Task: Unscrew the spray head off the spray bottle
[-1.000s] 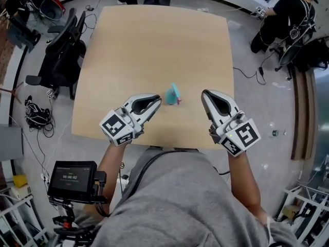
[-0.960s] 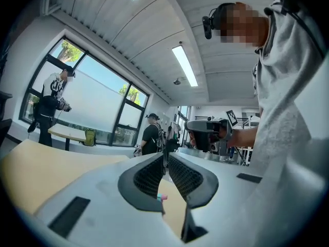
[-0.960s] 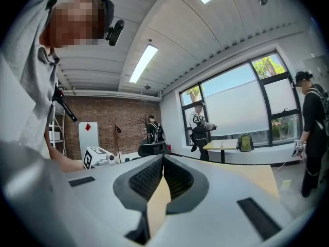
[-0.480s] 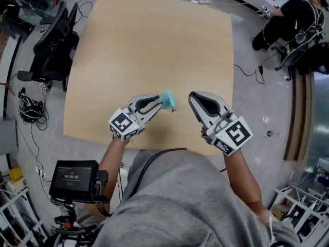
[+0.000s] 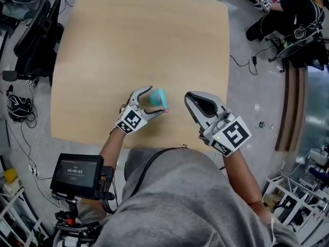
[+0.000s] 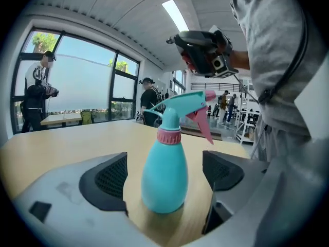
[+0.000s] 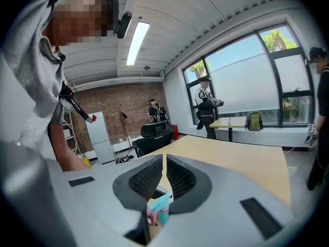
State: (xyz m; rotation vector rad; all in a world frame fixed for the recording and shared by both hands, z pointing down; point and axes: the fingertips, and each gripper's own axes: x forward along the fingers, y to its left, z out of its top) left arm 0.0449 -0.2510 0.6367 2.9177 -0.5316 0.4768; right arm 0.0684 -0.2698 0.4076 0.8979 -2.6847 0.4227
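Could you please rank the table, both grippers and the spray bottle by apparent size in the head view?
1. table
2. right gripper, probably just nearer the camera than the left
3. left gripper
4. spray bottle

Turquoise spray bottle with a pink collar and pink trigger — the table plain pale tan.

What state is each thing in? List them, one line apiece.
Bottle: upright on the table, between the left jaws, untouched.
Spray head: still screwed on.
Left gripper: open, its jaws have just been opening and stand clear of the bottle on both sides.
Right gripper: shut, empty.
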